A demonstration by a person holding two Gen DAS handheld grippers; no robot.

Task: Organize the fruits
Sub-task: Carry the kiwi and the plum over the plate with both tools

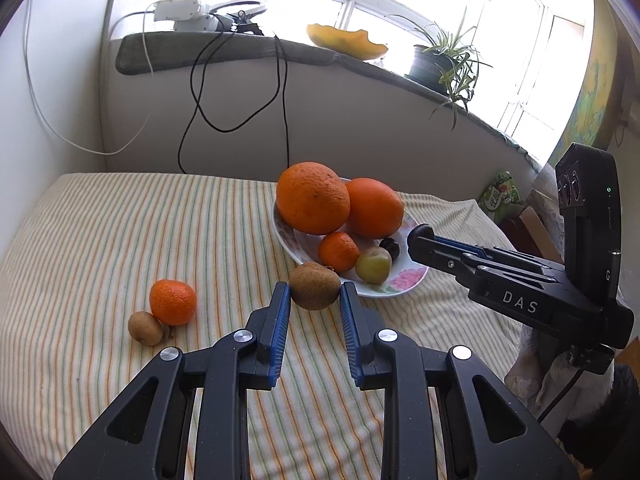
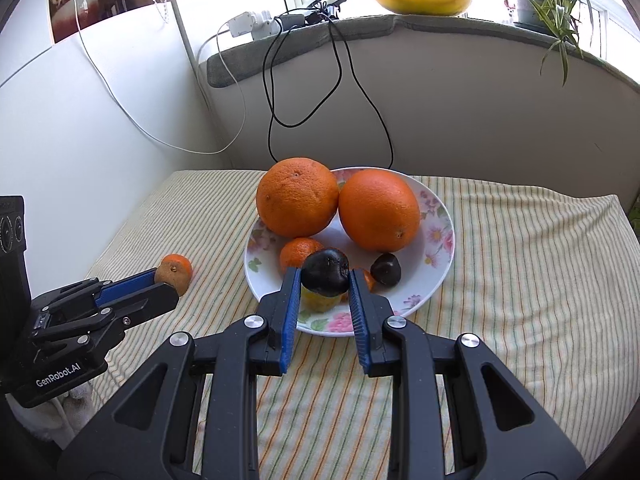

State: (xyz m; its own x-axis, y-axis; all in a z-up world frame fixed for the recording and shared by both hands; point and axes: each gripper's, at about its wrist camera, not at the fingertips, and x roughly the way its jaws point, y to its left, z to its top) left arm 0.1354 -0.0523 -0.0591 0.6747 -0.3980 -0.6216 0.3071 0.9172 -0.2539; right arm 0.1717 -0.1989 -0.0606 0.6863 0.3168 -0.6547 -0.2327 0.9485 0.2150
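The left gripper (image 1: 314, 298) sits low in the centre of its own view, its blue pads closed on a brown kiwi (image 1: 315, 286) held just short of the near-left rim of the floral plate (image 1: 404, 282); the right gripper (image 2: 325, 280) grips a dark fruit (image 2: 325, 272) between its pads, over the near edge of that plate.

The plate sits mid-frame on the striped cloth (image 1: 100, 240); two large oranges (image 2: 298, 196) fill its far side, touching one another; a mandarin (image 1: 338, 251), a yellow-green fruit (image 1: 373, 265) and a second dark fruit (image 2: 386, 269) take up the near half, so little bare plate shows beyond a strip along the right rim.

At lower left of the left view a loose mandarin (image 1: 173, 297) and a small kiwi (image 1: 145, 328) lie touching on the cloth, well apart from the plate; the cloth to the left and behind them is open as far as the wall; to the right of the plate, in the right view, the cloth runs bare to its far edge.
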